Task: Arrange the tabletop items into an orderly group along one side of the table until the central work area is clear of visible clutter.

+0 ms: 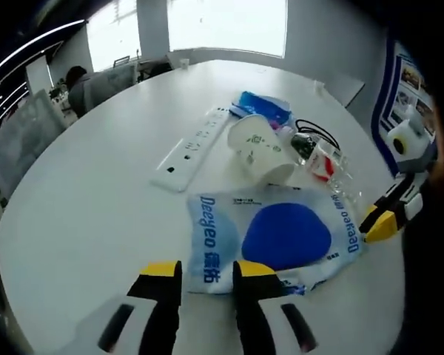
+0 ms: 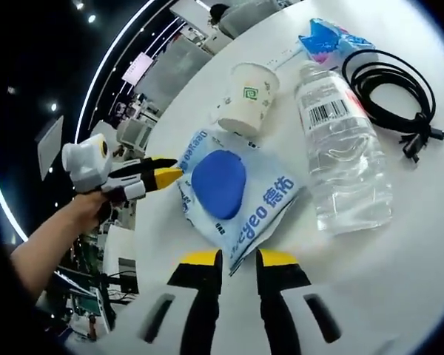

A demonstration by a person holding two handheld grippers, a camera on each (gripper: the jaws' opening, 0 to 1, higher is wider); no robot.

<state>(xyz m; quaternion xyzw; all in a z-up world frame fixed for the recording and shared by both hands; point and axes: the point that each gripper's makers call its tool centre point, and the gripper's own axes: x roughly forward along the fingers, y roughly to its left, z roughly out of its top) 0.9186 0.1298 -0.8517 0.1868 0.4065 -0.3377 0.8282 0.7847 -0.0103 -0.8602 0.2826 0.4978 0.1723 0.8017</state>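
A blue-and-white Deeyeo tissue packet (image 1: 281,233) (image 2: 233,188) lies flat on the white table (image 1: 96,192). My left gripper (image 1: 209,272) is narrowed on the packet's near corner. In the right gripper view the left gripper (image 2: 170,170) meets the packet's far edge. My right gripper (image 2: 239,260) is closed down on the opposite corner, and it appears in the left gripper view (image 1: 381,225) at the packet's right edge. A paper cup (image 1: 259,151) (image 2: 246,100) lies on its side touching the packet. A clear water bottle (image 2: 344,155) (image 1: 333,166) lies beside it.
A white power strip (image 1: 192,148) runs away from the cup. A small blue pouch (image 1: 263,107) (image 2: 329,37) and a coiled black cable (image 2: 388,81) (image 1: 314,133) sit beyond the bottle. A hand (image 2: 78,211) holds the left gripper. Chairs and a person (image 1: 78,81) sit past the far edge.
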